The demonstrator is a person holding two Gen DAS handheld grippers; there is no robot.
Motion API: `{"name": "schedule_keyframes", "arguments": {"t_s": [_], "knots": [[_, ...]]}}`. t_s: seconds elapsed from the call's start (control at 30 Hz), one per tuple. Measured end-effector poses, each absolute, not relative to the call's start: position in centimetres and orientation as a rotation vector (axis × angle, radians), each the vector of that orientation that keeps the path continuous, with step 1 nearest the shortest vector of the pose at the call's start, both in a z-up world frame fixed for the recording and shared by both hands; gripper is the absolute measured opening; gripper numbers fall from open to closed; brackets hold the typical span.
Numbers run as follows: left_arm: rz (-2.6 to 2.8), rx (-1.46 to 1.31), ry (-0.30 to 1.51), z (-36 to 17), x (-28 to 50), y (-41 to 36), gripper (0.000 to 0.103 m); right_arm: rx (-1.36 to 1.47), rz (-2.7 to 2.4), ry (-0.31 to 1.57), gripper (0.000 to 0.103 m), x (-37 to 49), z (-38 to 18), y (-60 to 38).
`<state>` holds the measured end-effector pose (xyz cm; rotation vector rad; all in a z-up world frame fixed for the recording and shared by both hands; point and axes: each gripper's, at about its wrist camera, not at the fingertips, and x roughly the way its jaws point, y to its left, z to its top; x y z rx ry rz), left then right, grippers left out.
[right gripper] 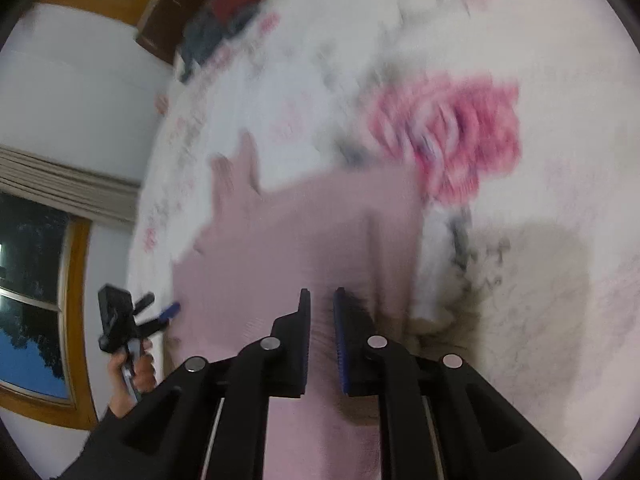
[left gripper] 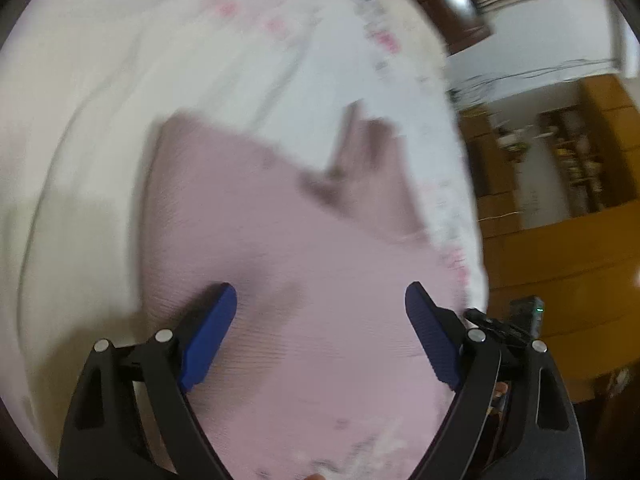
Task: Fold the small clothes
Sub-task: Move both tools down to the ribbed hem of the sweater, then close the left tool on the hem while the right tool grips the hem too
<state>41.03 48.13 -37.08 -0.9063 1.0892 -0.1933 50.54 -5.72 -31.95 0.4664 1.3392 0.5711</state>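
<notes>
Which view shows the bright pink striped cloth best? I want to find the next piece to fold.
The right wrist view: the striped cloth lies on the bed beyond the pale pink garment, though blurred. The left wrist view does not show it.

A plain pale-pink garment [left gripper: 288,264] lies ahead of the blue-padded black left gripper [left gripper: 320,304] on a white bedsheet [left gripper: 160,60] with pink print, a bright pink-and-white cloth [right gripper: 452,136] beyond the right gripper [right gripper: 322,300].
</notes>
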Motion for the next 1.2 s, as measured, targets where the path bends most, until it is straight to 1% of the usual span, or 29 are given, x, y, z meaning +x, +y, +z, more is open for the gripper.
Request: {"name": "schedule_keyframes", "arguments": {"t_s": [0.03,0.1,0.17,0.23,0.27,0.3,0.33,0.37,0.47,0.53,0.67,0.73,0.87,0.93,1.03,1.07,1.1,1.2], "knots": [[-0.203,-0.91,1.087,-37.2,41.1,48.3,0.076,0.457,0.556,1.35,0.0,50.7,-32.7,-6.0],[-0.204,-0.917,1.1,-36.5,41.5,48.5,0.076,0.464,0.551,1.342,0.002,51.3,-32.5,-6.5],[-0.253,-0.912,1.063,-34.7,42.4,48.6,0.076,0.478,0.59,1.294,0.007,52.2,-30.7,-5.9],[-0.278,-0.864,1.014,-32.4,44.8,48.5,0.077,0.483,0.635,1.264,0.011,53.4,-29.3,-4.4],[-0.287,-0.855,0.996,-31.6,46.1,48.4,0.079,0.486,0.653,1.255,0.018,54.4,-28.7,-3.2],[-0.289,-0.829,0.98,-30.9,48.5,48.0,0.079,0.497,0.669,1.257,0.027,55.7,-28.5,-1.7],[-0.283,-0.813,0.977,-30.7,49.8,47.8,0.08,0.503,0.679,1.263,0.031,57.0,-28.5,-0.2],[-0.282,-0.802,0.981,-30.6,51.3,47.2,0.08,0.501,0.683,1.268,0.033,58.2,-28.6,1.2],[-0.269,-0.774,1.022,-32.1,56.2,45.5,0.078,0.493,0.688,1.288,0.033,61.7,-29.7,6.0],[-0.265,-0.734,1.061,-33.7,58.6,44.3,0.07,0.476,0.682,1.295,0.033,63.9,-30.7,9.0],[-0.27,-0.664,1.107,-36.0,62.0,42.5,0.06,0.418,0.679,1.301,0.034,66.5,-32.5,12.9],[-0.265,-0.653,1.11,-36.7,63.0,42.1,0.06,0.392,0.673,1.306,0.035,67.3,-33.5,14.1],[-0.255,-0.668,1.096,-37.6,64.0,42.3,0.052,0.379,0.678,1.305,0.035,68.1,-34.8,15.7],[-0.254,-0.688,1.083,-37.7,64.2,42.6,0.047,0.377,0.683,1.301,0.038,68.5,-35.1,16.6],[-0.24,-0.712,1.064,-38.0,64.0,43.1,0.035,0.375,0.686,1.3,0.038,68.8,-35.5,17.5],[-0.235,-0.719,1.068,-38.1,63.8,43.2,0.018,0.377,0.687,1.3,0.032,68.7,-35.6,17.6],[-0.229,-0.717,1.069,-38.2,63.7,43.2,0.008,0.37,0.687,1.298,0.013,68.5,-35.6,17.6],[-0.242,-0.716,1.03,-37.3,62.7,43.3,0.006,0.363,0.692,1.259,0.012,67.8,-34.4,17.0]]}}
